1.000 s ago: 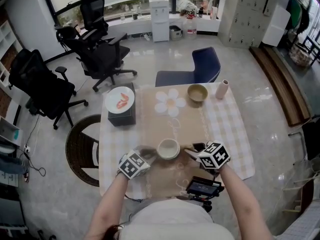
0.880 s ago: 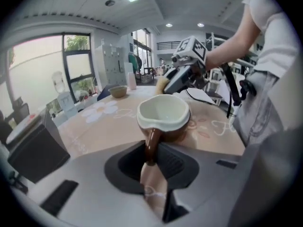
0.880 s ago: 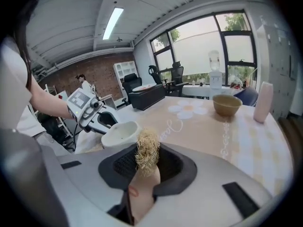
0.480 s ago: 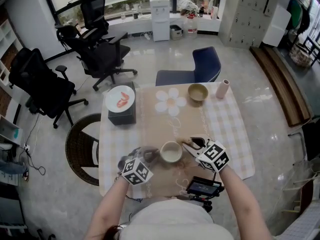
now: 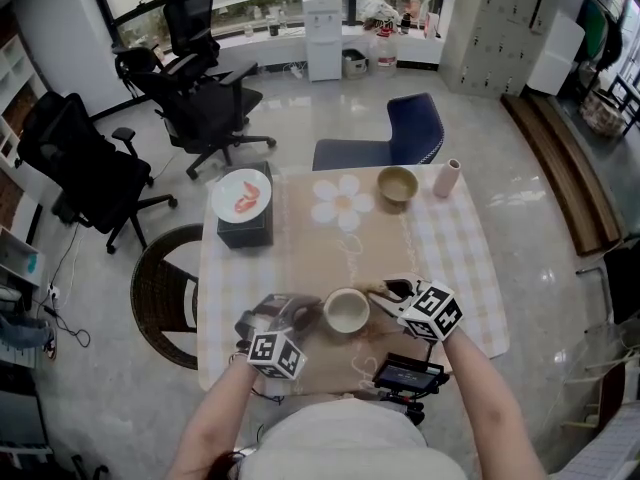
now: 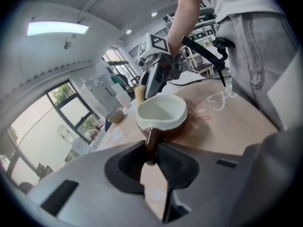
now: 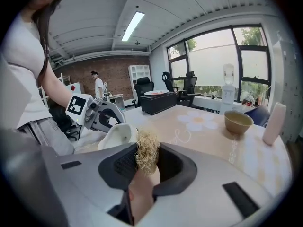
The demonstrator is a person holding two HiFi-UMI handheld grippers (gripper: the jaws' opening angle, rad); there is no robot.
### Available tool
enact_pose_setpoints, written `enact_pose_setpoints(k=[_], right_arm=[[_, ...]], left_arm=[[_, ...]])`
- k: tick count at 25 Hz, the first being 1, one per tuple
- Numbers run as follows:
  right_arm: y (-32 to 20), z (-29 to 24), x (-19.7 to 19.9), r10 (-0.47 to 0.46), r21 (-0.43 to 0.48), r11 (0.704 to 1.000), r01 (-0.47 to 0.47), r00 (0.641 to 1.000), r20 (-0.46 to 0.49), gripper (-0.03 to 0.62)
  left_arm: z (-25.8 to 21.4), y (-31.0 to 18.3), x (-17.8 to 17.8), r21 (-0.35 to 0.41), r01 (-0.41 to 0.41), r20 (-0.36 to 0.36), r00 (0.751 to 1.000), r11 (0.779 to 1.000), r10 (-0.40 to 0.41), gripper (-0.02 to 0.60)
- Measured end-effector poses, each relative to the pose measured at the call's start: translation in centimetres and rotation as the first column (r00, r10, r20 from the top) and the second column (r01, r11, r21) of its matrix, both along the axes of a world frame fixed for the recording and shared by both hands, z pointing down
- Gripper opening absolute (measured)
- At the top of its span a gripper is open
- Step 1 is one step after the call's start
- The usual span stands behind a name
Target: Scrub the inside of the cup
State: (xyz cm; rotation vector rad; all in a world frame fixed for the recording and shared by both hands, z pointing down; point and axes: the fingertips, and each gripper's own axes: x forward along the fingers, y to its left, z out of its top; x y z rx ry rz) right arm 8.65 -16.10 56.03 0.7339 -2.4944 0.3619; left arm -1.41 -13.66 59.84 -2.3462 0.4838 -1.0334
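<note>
Two tongs meet over the near part of the cloth-covered surface (image 5: 450, 258), and between them is a round ceramic cup (image 5: 346, 310), brown outside and cream within, just right of the left tongs (image 5: 308, 313) and just left of the right tongs (image 5: 385, 293). From the head view its mouth faces up as a near-full circle, and its brown handle (image 6: 152, 143) points straight back at the left tongs, so the line from handle to body runs across from one pair of tongs to the other. The left tongs are closed on that handle, both pads pressed against its narrow strap. The right tongs are clamped on a tuft of straw-coloured scrubbing fibre (image 7: 147, 151), which stands up between the pads close beside the cup's rim. Whether the fibre touches the rim cannot be made out. Whether the cup's base rests on the surface is also unclear, since the left gripper view cuts off its underside behind the pads. In the right gripper view only a pale curve of the cup shows above the tongs' body, the rest being hidden. The inside looks smooth, pale and evenly lit, with a thin lip. Well beyond both tongs stand an olive-green bowl (image 5: 396, 184) and a pink cylindrical bottle (image 5: 445, 178).
</note>
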Motion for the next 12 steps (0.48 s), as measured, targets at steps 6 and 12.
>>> enact_pose_setpoints(k=[6, 12], right_arm=[[0.4, 1.6, 0.8, -0.018, -0.042, 0.999, 0.016, 0.999, -0.050, 0.091], [-0.9, -4.2, 0.0, -0.054, 0.148, 0.988, 0.053, 0.999, -0.001, 0.091]], left_arm=[[-0.2, 0.1, 0.2, 0.041, -0.027, 0.029, 0.999, 0.999, 0.026, 0.061], [-0.2, 0.0, 0.5, 0.047, -0.052, 0.052, 0.997, 0.998, 0.050, 0.060]])
